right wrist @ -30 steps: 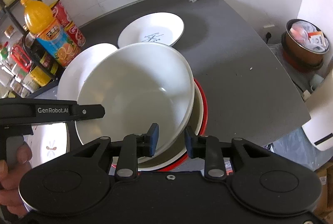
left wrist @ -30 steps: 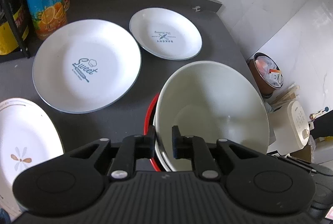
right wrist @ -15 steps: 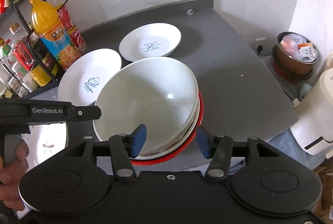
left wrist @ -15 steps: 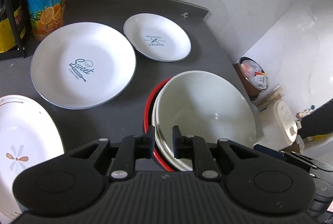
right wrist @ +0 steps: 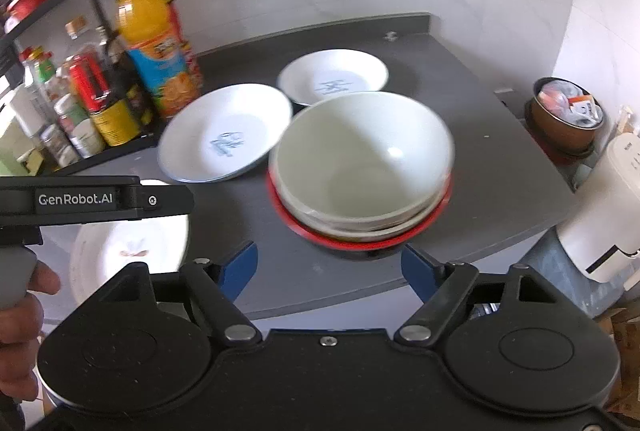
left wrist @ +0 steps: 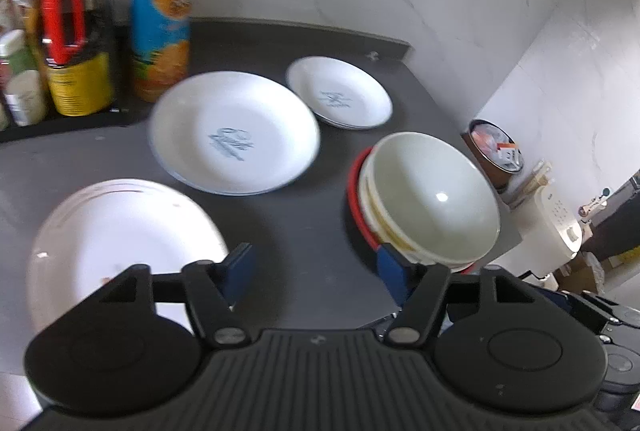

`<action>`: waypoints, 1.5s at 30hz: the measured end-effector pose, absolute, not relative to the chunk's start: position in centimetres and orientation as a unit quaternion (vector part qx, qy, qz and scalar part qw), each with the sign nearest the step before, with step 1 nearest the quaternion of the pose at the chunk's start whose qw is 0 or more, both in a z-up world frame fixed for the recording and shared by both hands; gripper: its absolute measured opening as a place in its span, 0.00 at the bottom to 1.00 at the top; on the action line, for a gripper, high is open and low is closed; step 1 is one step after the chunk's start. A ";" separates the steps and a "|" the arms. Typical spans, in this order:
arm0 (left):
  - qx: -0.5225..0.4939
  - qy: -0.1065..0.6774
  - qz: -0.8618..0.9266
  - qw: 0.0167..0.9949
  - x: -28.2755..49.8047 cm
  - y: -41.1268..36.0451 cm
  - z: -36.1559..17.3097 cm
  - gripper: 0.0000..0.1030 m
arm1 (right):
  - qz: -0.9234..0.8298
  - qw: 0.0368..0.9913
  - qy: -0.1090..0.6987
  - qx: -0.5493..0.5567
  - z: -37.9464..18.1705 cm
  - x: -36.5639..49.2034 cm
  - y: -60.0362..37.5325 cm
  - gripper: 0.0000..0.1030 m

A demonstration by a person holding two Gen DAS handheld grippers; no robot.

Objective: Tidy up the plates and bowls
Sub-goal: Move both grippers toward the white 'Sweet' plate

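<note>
Jaws spread, empty: left gripper (left wrist: 316, 277), right gripper (right wrist: 330, 269). Bowl stack (right wrist: 362, 167) near counter edge (right wrist: 500, 251); nudge risks fall.

On the countertop (right wrist: 500, 167), nested bowls (right wrist: 362, 159) sit near the front edge; behind them lies a small plate (right wrist: 332, 79), to their left a larger plate (right wrist: 226, 133), nearer still a third plate (left wrist: 116, 247), bottles (right wrist: 154, 47) at the back left
</note>
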State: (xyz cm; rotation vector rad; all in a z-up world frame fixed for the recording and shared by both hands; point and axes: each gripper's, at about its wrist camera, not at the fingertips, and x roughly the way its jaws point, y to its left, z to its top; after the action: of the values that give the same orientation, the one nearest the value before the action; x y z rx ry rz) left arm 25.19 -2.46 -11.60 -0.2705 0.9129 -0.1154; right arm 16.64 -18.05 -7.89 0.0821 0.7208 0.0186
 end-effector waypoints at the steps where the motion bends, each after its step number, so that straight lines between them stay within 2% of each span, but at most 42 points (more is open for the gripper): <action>1: -0.128 0.436 -0.050 0.889 24.6 -1.8 -11.5 0.71 | 0.012 0.935 0.352 0.039 -7.9 16.4 -17.3 0.78; 7: -0.131 0.430 -0.021 0.893 22.2 1.9 -11.1 0.76 | 0.018 0.937 0.347 0.029 -8.2 15.2 -13.7 0.82; 21: -0.161 0.423 0.033 0.891 21.3 8.5 -10.4 0.78 | 0.042 0.935 0.351 0.032 -7.6 17.5 -10.0 0.83; 28: -0.164 0.428 0.037 0.888 24.4 9.3 -11.2 0.78 | 0.056 0.933 0.352 0.048 -7.3 21.5 -10.1 0.82; 38: -0.180 0.449 0.047 0.874 31.2 10.2 -13.6 0.77 | 0.075 0.921 0.378 0.062 -7.3 28.7 -9.9 0.73; 45: -0.202 0.465 0.055 0.860 35.6 10.7 -16.0 0.72 | 0.069 0.911 0.404 0.052 -7.4 34.0 -10.4 0.72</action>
State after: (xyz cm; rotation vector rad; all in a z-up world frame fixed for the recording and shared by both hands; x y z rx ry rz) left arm 35.56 10.67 -15.95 -0.4229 0.9765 0.1146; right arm 33.97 -10.42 -7.36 0.1071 0.8335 0.1433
